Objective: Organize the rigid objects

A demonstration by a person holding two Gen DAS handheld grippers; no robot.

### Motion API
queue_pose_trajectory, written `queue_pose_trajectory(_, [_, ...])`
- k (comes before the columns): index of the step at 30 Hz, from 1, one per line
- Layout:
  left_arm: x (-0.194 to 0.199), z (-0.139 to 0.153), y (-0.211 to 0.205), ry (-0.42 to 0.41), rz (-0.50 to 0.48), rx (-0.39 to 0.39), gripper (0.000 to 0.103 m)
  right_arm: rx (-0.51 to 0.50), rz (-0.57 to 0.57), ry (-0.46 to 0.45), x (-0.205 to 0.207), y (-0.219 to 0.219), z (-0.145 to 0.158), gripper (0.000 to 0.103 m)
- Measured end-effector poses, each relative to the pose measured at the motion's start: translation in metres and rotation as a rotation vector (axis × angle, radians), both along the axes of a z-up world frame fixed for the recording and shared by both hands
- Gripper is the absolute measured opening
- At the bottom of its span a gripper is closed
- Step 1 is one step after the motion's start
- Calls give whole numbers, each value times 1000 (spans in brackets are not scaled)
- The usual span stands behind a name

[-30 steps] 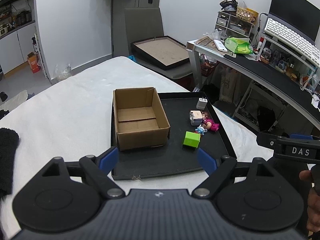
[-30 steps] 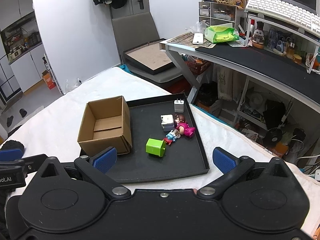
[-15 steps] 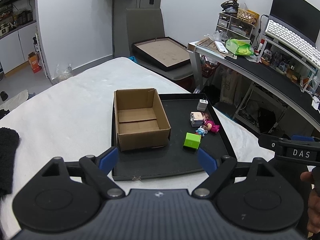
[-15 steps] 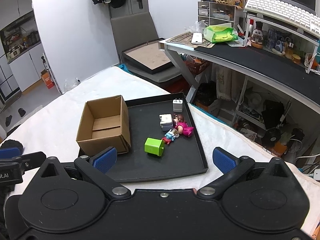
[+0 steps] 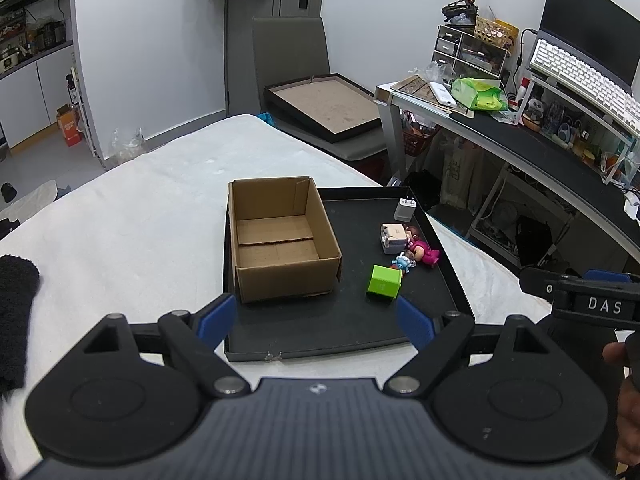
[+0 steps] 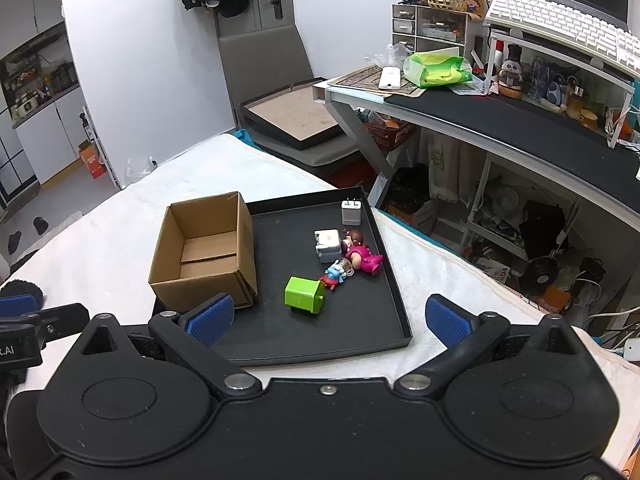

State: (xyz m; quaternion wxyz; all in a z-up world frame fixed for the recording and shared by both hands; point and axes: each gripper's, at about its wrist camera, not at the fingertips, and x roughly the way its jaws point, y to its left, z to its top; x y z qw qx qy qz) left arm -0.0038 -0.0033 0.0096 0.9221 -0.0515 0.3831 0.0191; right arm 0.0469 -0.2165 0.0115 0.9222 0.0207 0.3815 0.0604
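The left tool (image 5: 316, 318) hangs with its blue pads spread wide and nothing between them, just short of the near rim of the black tray (image 5: 352, 344). The right tool (image 6: 328, 320) is likewise spread and empty, over the tray's near edge. All the loose things lie beyond both tools, on the tray, which rests on a white bed (image 5: 140, 220).

Nearest the tools is the green block (image 6: 304, 295), apart from the rest. Just past it lies a small blue-and-red figure (image 6: 335, 274), touching or nearly touching a pink doll (image 6: 362, 256), which lies against a white adapter (image 6: 329, 245). A white plug charger (image 6: 351, 212) stands alone near the tray's far rim.

The small figure's details are too fine to make out. In the left view the right tool's body and part of a hand (image 5: 628, 400) are cut off at the frame edge.

The cardboard box (image 5: 280, 240) sits on the tray's left part, open-topped, with only its bottom flaps showing inside.
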Motion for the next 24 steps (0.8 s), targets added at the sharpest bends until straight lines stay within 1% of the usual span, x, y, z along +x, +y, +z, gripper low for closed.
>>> queue_pose_trajectory(24, [0, -1, 0, -1, 0, 1, 86, -13, 4, -21, -1, 3, 4, 103])
